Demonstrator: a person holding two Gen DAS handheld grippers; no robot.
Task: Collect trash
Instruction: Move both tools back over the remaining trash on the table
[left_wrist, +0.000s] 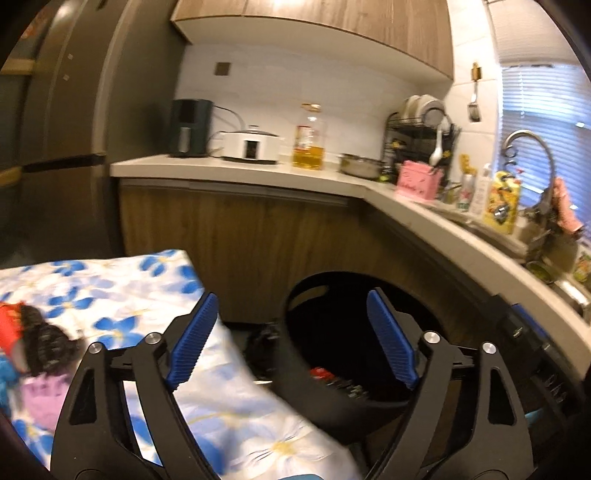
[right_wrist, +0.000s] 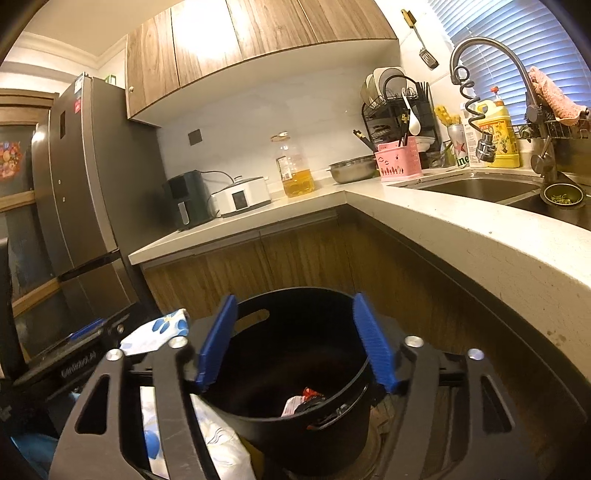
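Both claws stand with their blue pads apart and nothing between them. Seen from the right wrist, the right gripper hangs over the black bin, its two pads framing the bin's round mouth, one above each side of the rim. Down inside, on the bottom toward the near wall, lies the trash: a crumpled wrapper, white and red with a dark part, well below the pads and touching neither. It is a bunched heap, so no clear long axis or pointing direction can be told.

The left gripper also has its jaws spread wide. Its right pad sits in front of the bin's opening, while its left pad hangs over the near corner of a table covered by a blue-flowered cloth. In this view a scrap of red shows deep in the bin, blurred. Toward the left edge of the cloth lie more items, red, black and pink, too smeared to name.

Behind the bin runs an L-shaped worktop with a bottle of oil near its inner corner and a sink along the right arm.
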